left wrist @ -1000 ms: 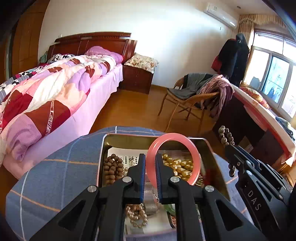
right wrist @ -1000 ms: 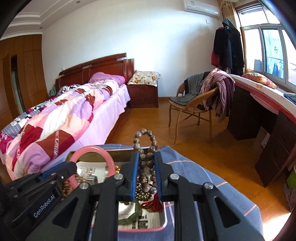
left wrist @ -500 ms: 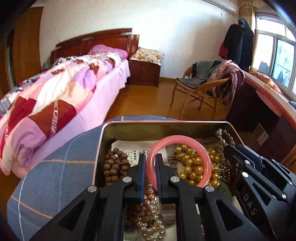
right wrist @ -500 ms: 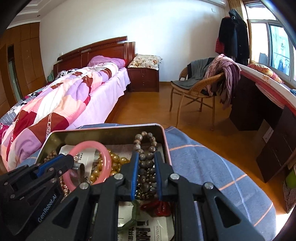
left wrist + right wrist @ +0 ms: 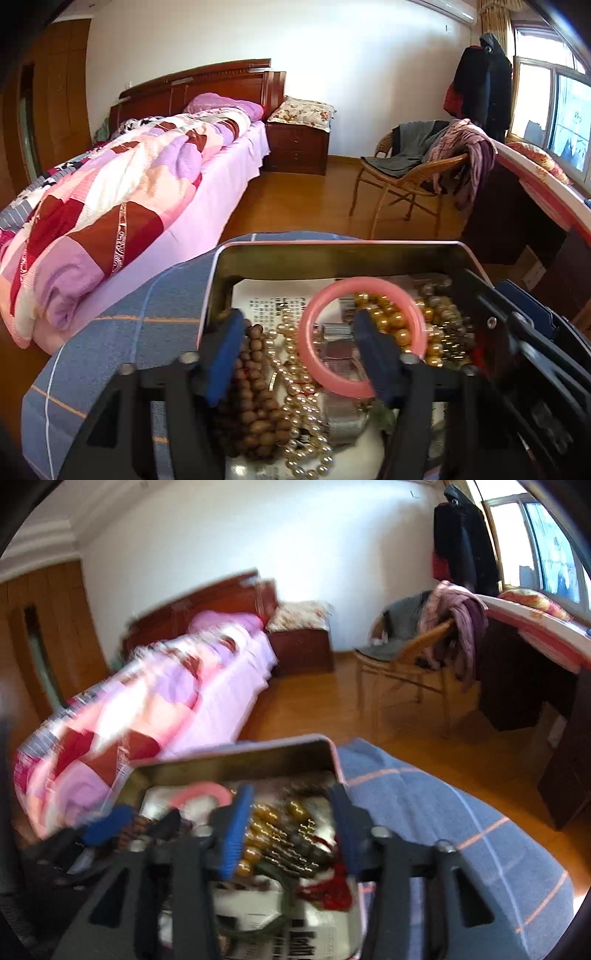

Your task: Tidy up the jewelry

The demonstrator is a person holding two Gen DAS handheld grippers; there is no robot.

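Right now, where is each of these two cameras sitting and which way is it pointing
Left wrist: rides on the left gripper, looks forward and down into the metal tin at the pink bangle; its jaws, just opened, stand apart, with the right gripper beside it.
Right wrist: rides on the right gripper, blurred, looks down into the same tin; jaws just opened, left gripper beside it.
Shared: tin, bangle, blue checked cloth, bed, wicker chair.

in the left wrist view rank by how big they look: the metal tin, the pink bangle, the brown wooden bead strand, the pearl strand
1. metal tin
2. pink bangle
3. and 4. brown wooden bead strand and pearl strand: piled and partly hidden, too alike to rank. All lie at similar nearness inside the tin.
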